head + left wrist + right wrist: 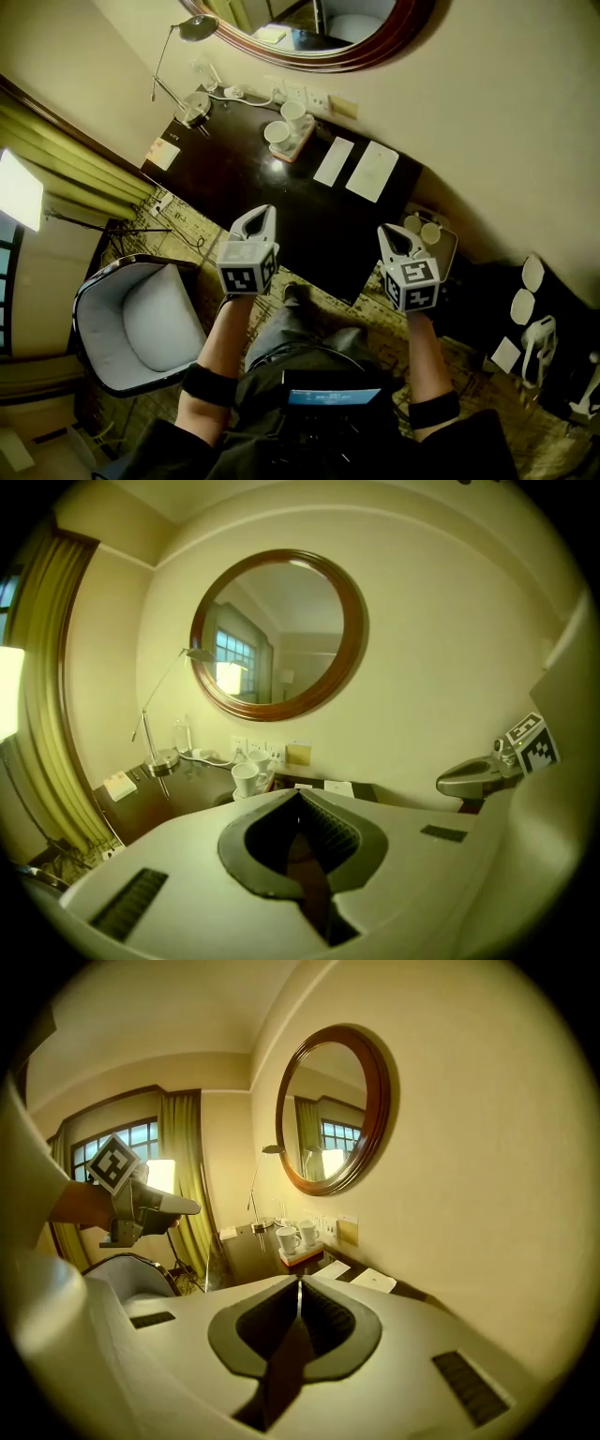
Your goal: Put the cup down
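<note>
Two white cups (278, 132) (292, 111) stand on a small tray (298, 145) at the back of the dark desk (244, 192), below the round mirror. The right gripper view shows the same cups (288, 1239) on their tray, and the left gripper view shows one cup (245, 778). My left gripper (265, 214) is shut and empty, held in the air over the desk's near edge. Over the desk's right corner hovers my right gripper (393, 233), also shut and holding nothing. Both are well short of the cups.
A desk lamp (195, 106) and a cable stand at the desk's back left. Two white papers (333, 161) (372, 171) lie right of the tray. A grey armchair (141, 323) sits at the left. A side shelf with white cups (424, 229) and a kettle (539, 342) is at the right.
</note>
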The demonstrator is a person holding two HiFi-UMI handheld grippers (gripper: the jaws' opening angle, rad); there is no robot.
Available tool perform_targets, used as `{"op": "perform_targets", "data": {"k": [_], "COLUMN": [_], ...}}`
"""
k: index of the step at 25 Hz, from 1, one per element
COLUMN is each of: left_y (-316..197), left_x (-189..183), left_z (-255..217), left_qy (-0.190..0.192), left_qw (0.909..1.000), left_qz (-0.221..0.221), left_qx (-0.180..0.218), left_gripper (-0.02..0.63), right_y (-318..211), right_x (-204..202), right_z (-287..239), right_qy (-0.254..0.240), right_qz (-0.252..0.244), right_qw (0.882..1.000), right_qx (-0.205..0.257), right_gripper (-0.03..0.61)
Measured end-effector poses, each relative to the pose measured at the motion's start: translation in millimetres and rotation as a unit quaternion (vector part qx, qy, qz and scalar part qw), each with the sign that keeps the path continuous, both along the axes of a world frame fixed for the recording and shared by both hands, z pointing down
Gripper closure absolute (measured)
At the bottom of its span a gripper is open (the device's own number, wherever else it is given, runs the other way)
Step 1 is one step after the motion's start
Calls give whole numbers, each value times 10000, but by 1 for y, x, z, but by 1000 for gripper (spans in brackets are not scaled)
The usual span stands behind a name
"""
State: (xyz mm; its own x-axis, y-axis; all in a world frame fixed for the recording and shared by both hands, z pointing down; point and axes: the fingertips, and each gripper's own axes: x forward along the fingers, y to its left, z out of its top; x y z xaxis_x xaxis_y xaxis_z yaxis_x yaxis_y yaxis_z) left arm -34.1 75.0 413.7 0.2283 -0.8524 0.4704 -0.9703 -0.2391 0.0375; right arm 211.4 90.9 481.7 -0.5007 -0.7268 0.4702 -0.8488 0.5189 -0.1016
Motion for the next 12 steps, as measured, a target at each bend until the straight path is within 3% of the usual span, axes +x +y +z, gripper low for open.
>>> {"op": "perform_targets", "data": {"k": [7, 12], "left_y": [-37, -73], "left_x": [-37, -76], "left_z": [19, 24], "left_qy": [310, 358], "left_qw": [9990, 9964], "left_qz": [311, 728], "left_qx": [-104, -229], "left_gripper": [614, 614], "right_y": [-25, -57], "right_x": [-48, -101], "right_z": [1, 0], "right_qy": [321, 288], "right_qz": [96, 336], "right_qw": [9994, 9989], "right_qx": [-42, -149], "right_gripper": [554, 554]}}
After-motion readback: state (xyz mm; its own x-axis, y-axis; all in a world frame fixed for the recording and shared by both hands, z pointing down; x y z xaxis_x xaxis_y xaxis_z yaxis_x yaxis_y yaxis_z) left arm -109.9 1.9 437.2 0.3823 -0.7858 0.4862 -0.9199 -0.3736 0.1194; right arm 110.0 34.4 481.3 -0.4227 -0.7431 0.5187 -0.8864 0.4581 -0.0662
